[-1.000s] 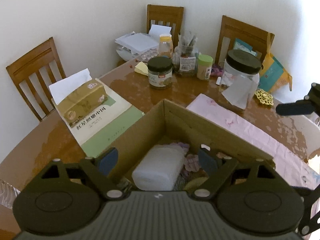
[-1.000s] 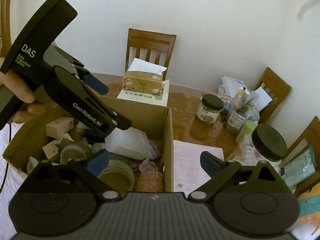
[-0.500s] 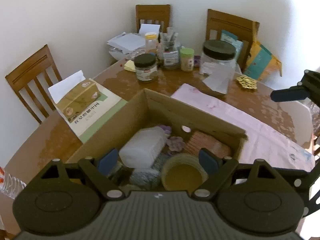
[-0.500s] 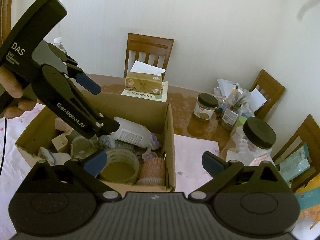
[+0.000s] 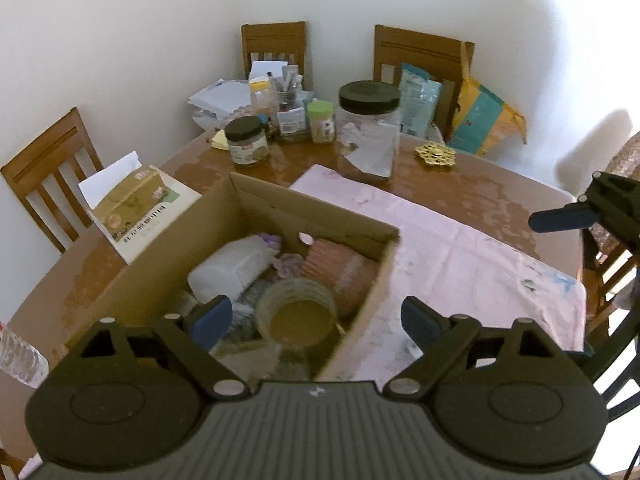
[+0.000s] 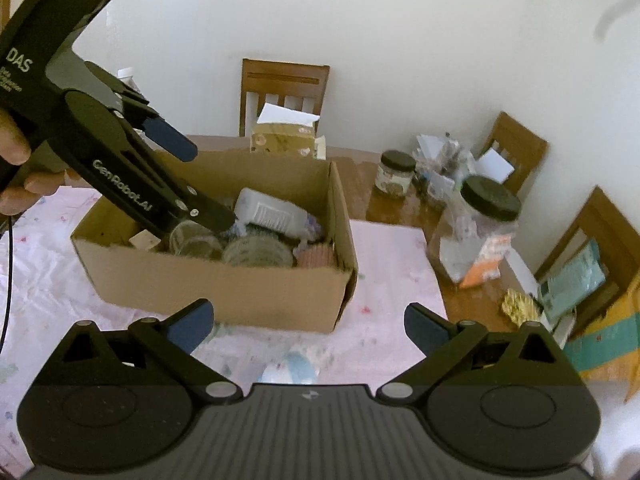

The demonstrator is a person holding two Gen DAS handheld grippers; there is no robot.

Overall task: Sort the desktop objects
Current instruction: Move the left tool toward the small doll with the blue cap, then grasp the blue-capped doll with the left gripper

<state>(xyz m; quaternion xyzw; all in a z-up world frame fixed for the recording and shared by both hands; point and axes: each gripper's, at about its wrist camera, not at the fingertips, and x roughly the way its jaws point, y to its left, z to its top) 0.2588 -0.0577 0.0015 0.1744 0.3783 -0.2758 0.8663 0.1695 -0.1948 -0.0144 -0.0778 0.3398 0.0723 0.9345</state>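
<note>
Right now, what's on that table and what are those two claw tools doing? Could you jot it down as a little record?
Table top: wooden table with a pink cloth
Box: open cardboard box on the cloth
In box: white bottle, tape roll, pink ribbed item, more
Beyond box: tissue box, large black-lidded jar, small jar
Left gripper: open, empty, jaws just widened, above the box
Right gripper: open, empty, in front of the box

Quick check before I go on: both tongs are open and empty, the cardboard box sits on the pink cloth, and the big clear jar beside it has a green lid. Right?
Not quite: the big clear jar has a black lid, as the left wrist view shows. The rest holds: the left tongs and right tongs are open and empty, and the cardboard box sits on the pink cloth.
</note>
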